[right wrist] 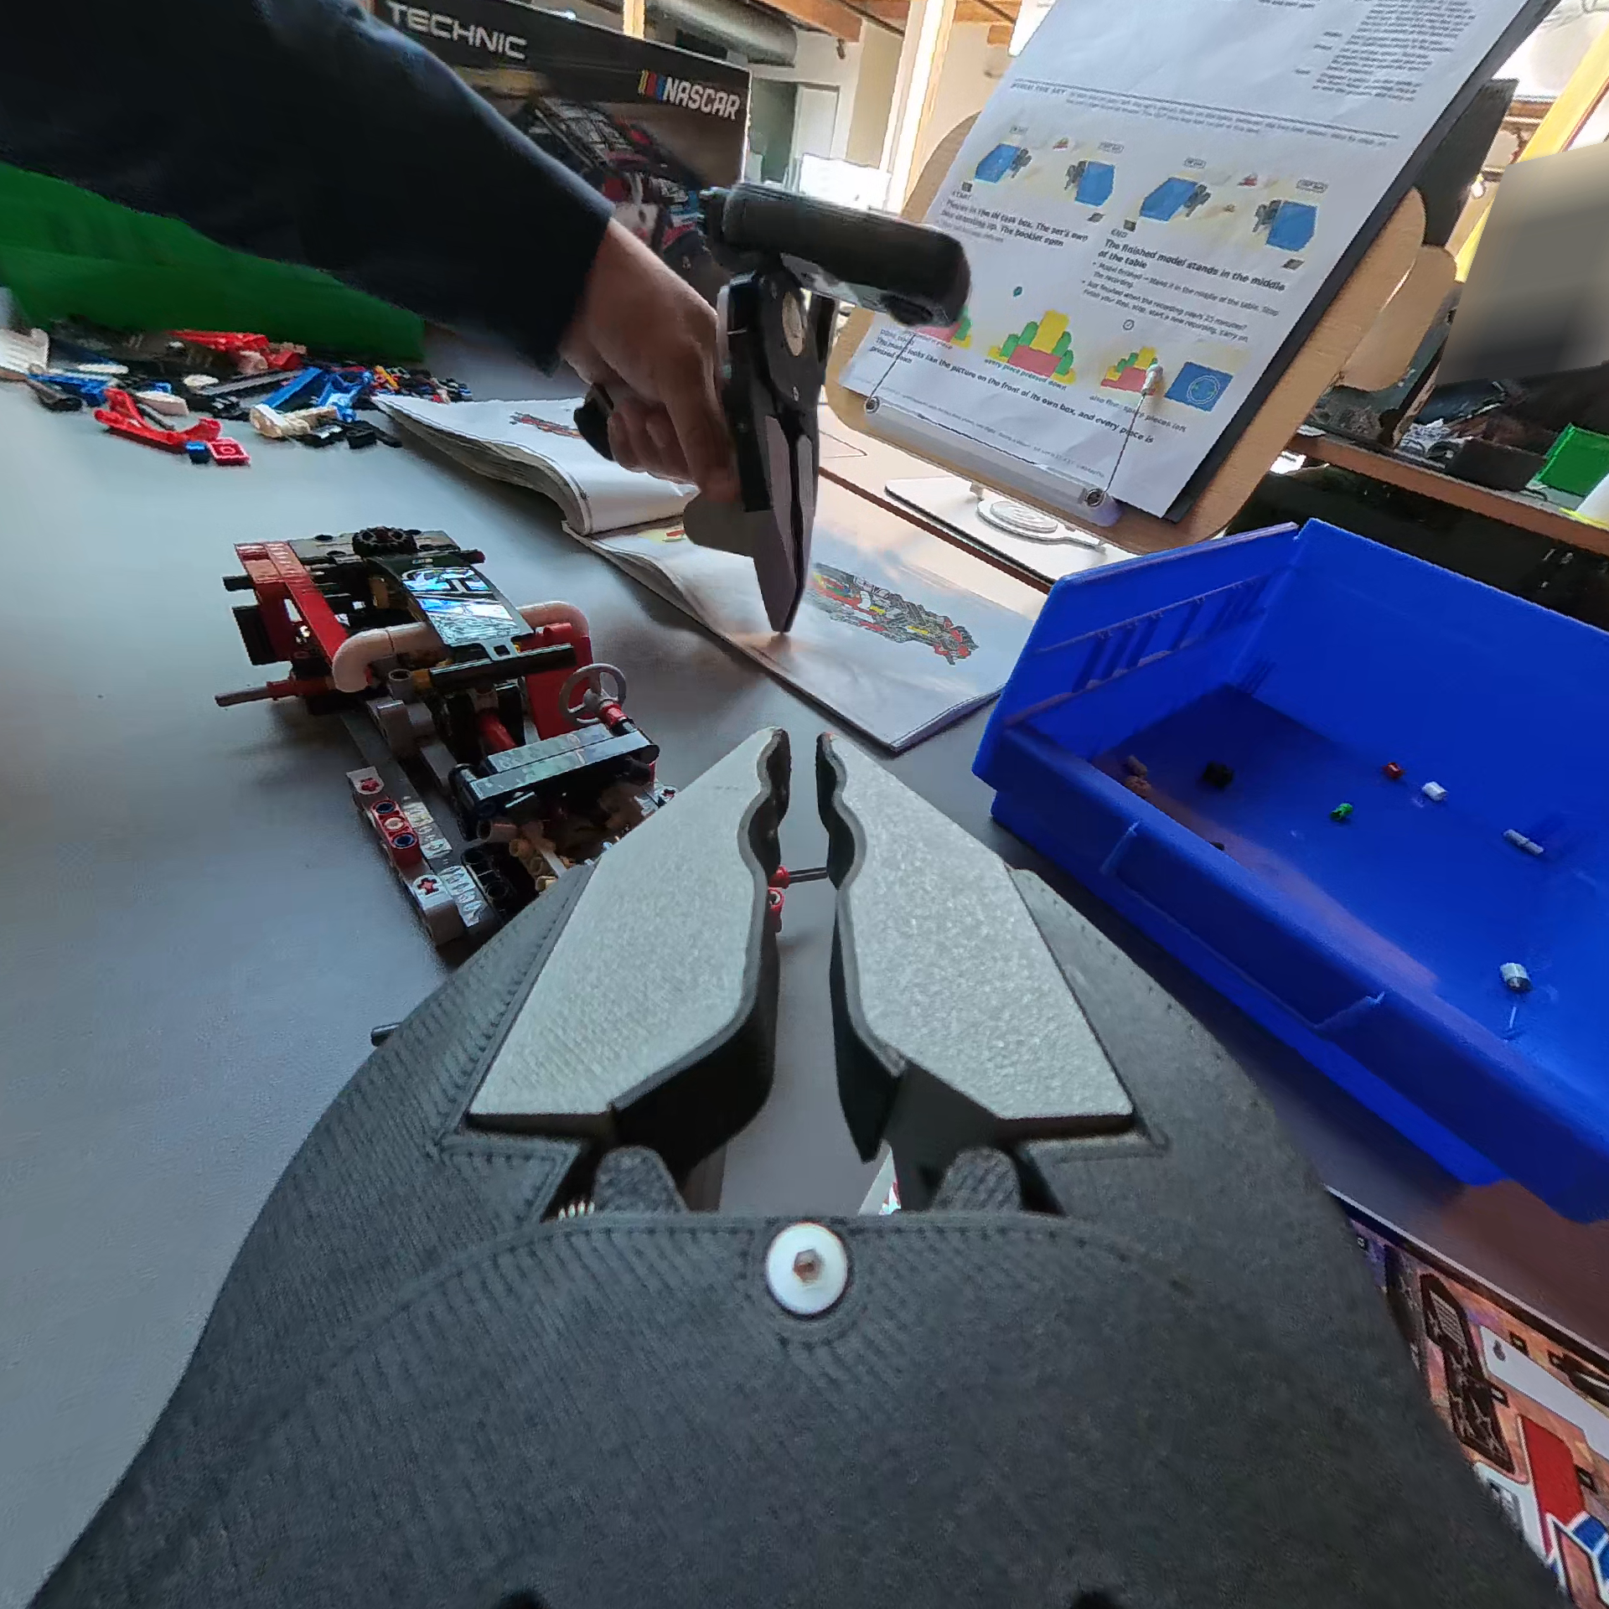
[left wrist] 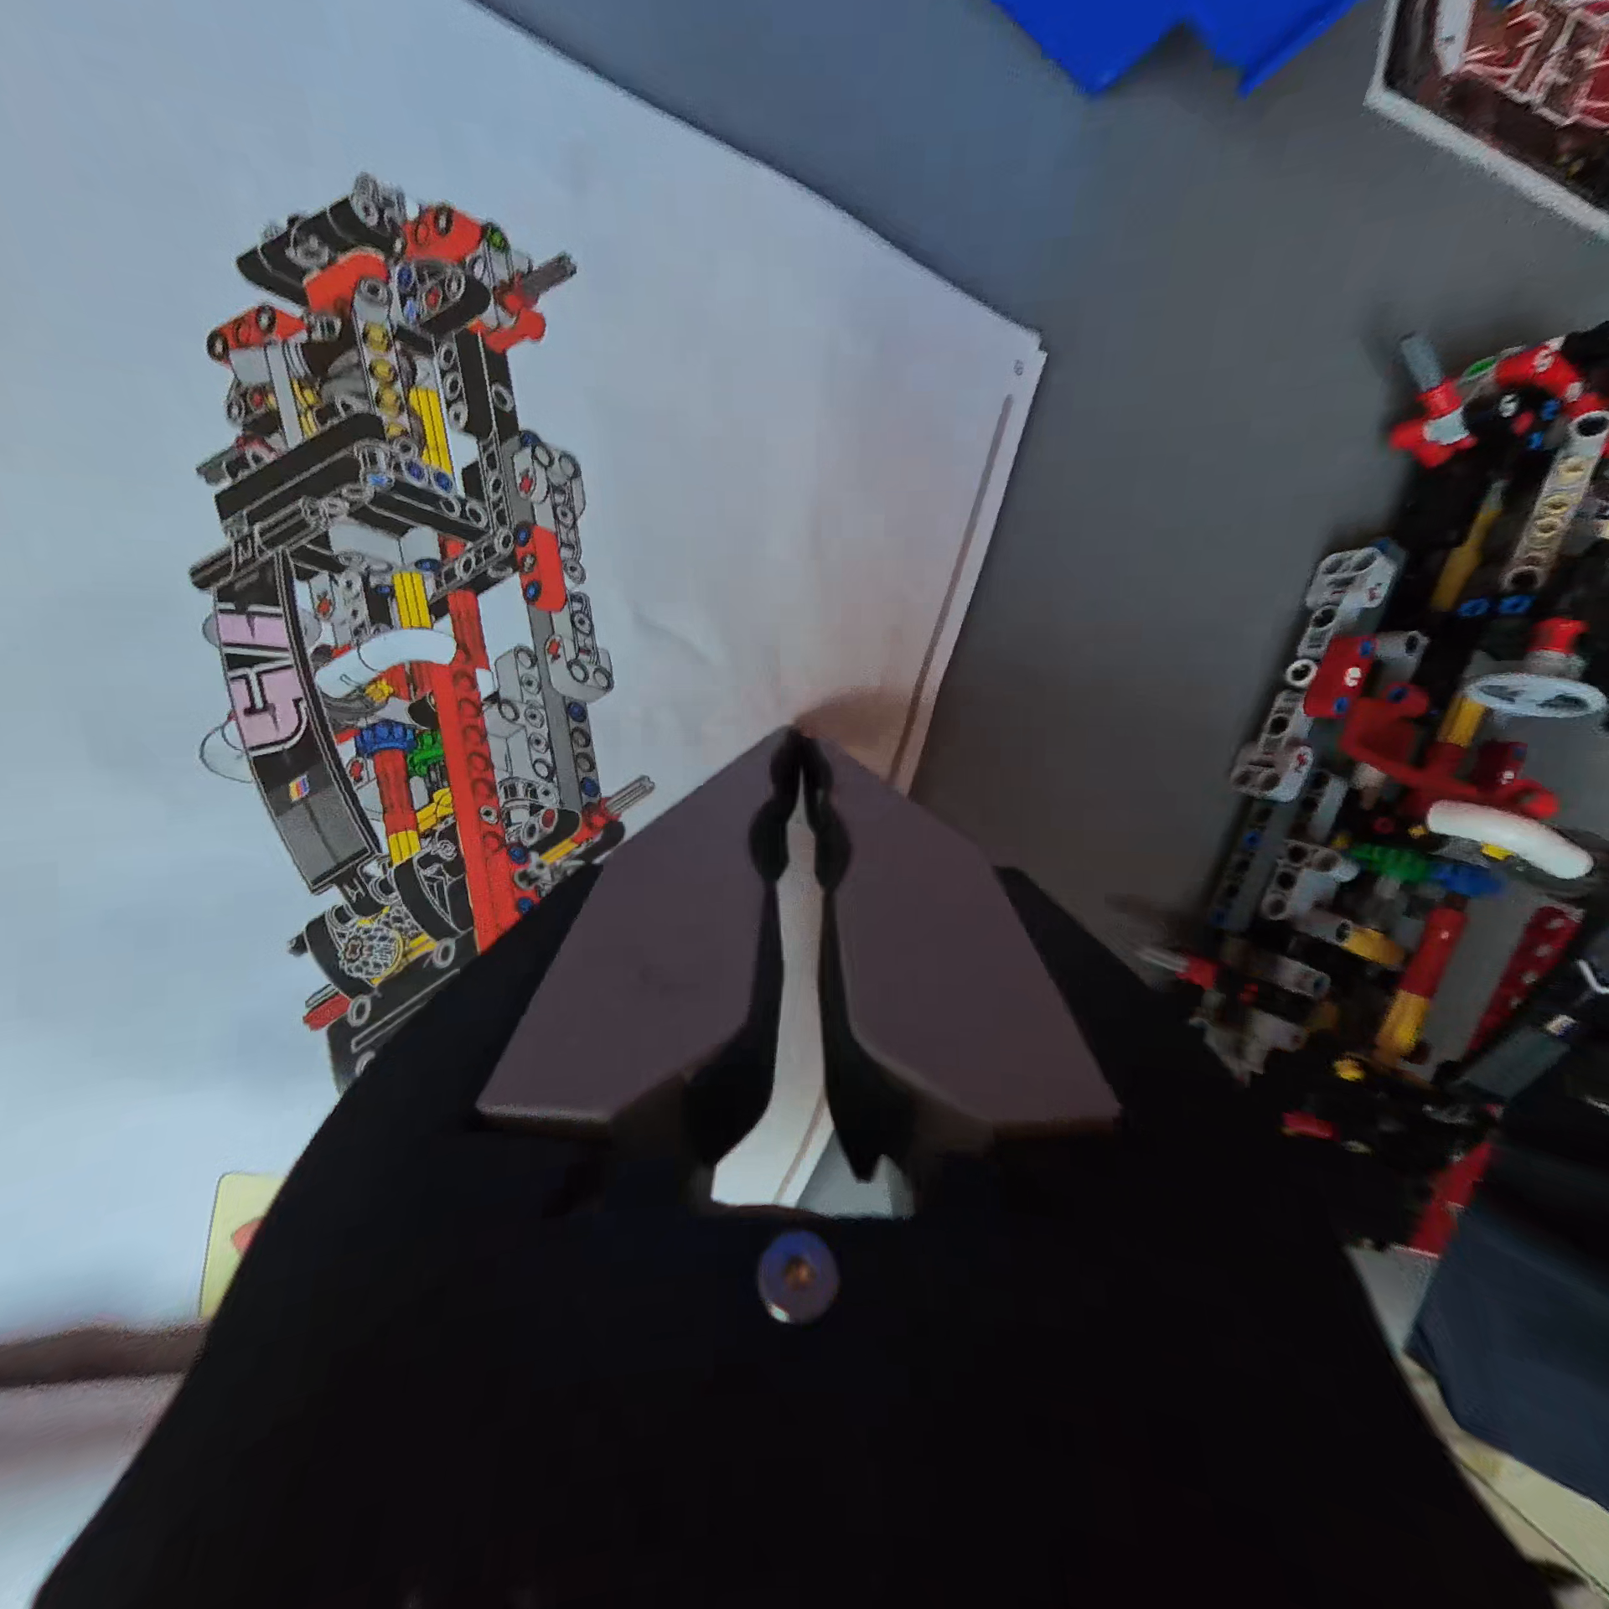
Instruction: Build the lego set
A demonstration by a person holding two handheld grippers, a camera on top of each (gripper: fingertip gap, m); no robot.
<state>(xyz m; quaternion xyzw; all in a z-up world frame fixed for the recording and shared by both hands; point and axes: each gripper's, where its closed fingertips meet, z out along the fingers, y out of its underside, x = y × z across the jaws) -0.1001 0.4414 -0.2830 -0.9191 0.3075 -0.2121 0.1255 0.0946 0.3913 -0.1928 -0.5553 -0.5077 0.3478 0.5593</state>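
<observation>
My left gripper (left wrist: 794, 747) is shut, with its tips resting on the open instruction booklet (left wrist: 696, 488) near the page's right edge. The right wrist view shows it too (right wrist: 781, 614), held by a hand, tips down on the booklet (right wrist: 879, 662). I cannot tell whether a page is pinched. My right gripper (right wrist: 803, 750) hovers above the grey table (right wrist: 174, 958), shut on a small red piece with a thin dark axle (right wrist: 788, 879) that sits deep between the fingers. The partly built red and black car (right wrist: 435, 688) lies left of it and also shows in the left wrist view (left wrist: 1428, 784).
A blue bin (right wrist: 1358, 836) with a few tiny loose parts stands to the right. Loose pieces (right wrist: 200, 400) lie at the far left. A sheet of instructions on a wooden stand (right wrist: 1158, 244) and the set's box (right wrist: 601, 96) are at the back.
</observation>
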